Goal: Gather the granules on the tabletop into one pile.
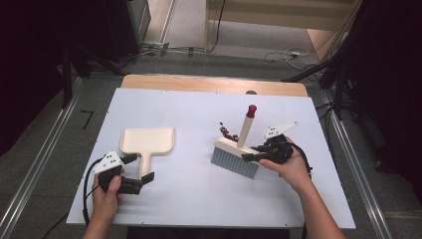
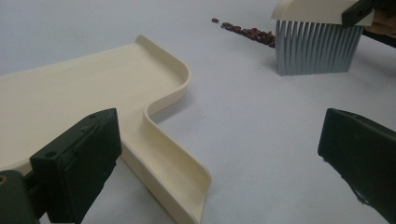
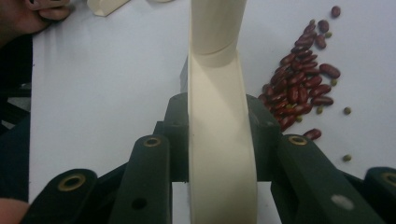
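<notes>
R gripper (image 1: pixel 255 152) clamped on cream brush (image 1: pixel 238 152) at base of handle, grey bristles down on white table (image 1: pixel 199 199), handle tilted up, red tip. Pile of red beans (image 1: pixel 228 133) just behind brush, few green bits alongside. L gripper (image 1: pixel 140 168) jaws spread, straddling handle of cream dustpan (image 1: pixel 148 140), not gripping; pan lies flat, well left of brush.
</notes>
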